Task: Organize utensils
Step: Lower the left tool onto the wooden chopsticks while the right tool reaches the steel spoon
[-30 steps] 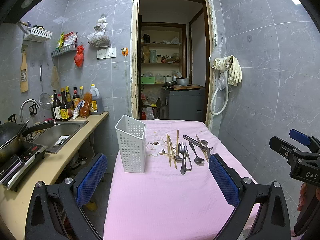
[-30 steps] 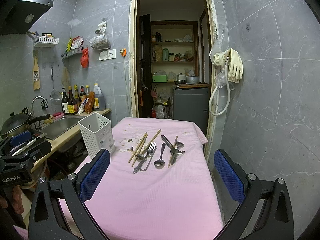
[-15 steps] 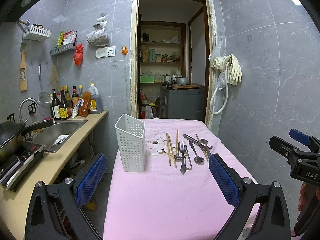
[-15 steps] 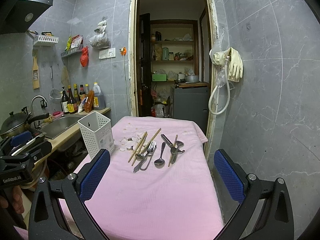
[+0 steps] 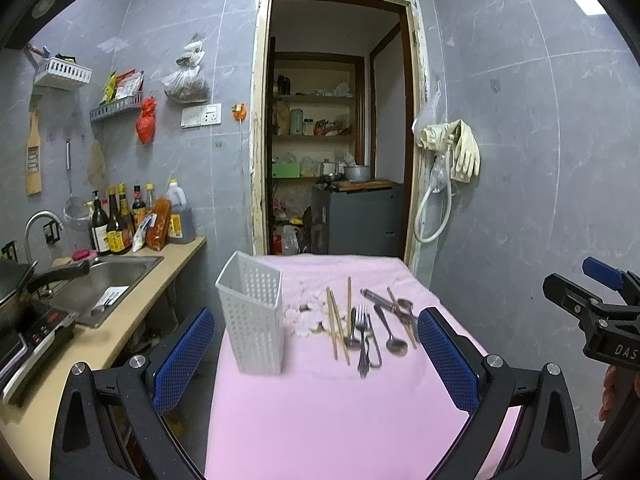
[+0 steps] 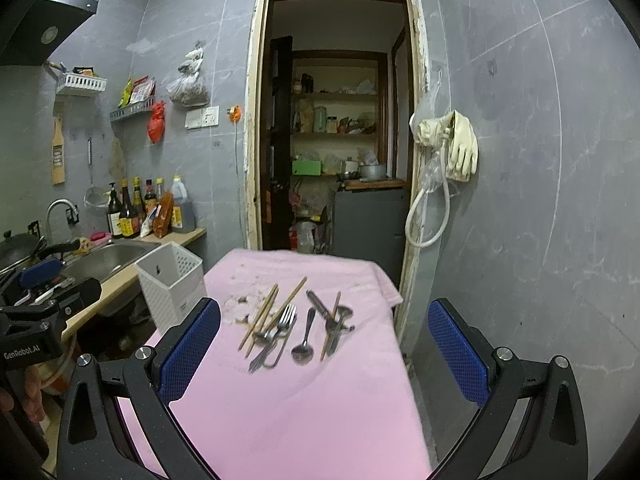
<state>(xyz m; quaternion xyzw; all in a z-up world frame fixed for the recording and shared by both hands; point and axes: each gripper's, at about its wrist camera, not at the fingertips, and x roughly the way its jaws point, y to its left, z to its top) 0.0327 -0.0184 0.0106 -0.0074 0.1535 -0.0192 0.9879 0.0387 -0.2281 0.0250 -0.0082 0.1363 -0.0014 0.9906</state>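
A white perforated utensil holder (image 5: 253, 318) stands upright on the pink cloth-covered table (image 5: 320, 420); it also shows in the right wrist view (image 6: 171, 285). To its right lie wooden chopsticks (image 5: 336, 326), a fork (image 5: 362, 334), spoons (image 5: 390, 330) and other metal utensils in a loose group; the same fork (image 6: 276, 334) and a spoon (image 6: 306, 338) show in the right wrist view. My left gripper (image 5: 316, 356) is open and empty, short of the holder. My right gripper (image 6: 324, 356) is open and empty, short of the utensils.
A counter with a sink (image 5: 100, 280), bottles (image 5: 120, 224), a pan and a stove runs along the left. A grey tiled wall (image 5: 540, 160) stands close on the right. An open doorway (image 5: 332, 140) lies behind the table.
Both grippers have shifted slightly; the right wrist view has moved a little closer to the utensils. Nothing on the table has moved.
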